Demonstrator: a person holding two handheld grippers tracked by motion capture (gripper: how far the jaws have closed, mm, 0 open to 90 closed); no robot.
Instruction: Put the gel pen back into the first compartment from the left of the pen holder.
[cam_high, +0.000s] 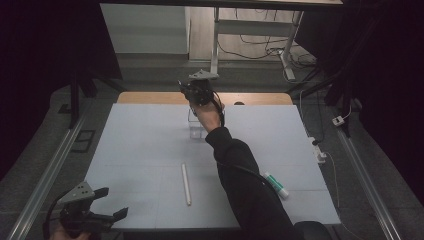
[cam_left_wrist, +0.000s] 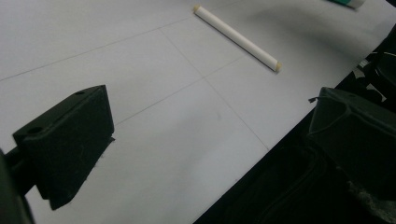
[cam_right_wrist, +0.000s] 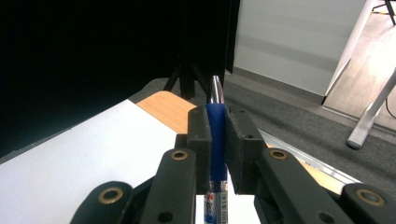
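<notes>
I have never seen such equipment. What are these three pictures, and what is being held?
A person works at a table covered by a pale sheet, with a hand-held gripper in each hand. The high view looks down from above; each other picture comes from a camera on one gripper. The right hand-held gripper is clamped on a blue plastic pen above a small clear container. The left hand-held gripper is open, holding nothing. A white stick and a white-and-green tube lie on the sheet.

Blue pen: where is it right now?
The blue pen is clamped upright between the right gripper's jaws. In the high view that gripper is at the table's far middle, above a clear container.
</notes>
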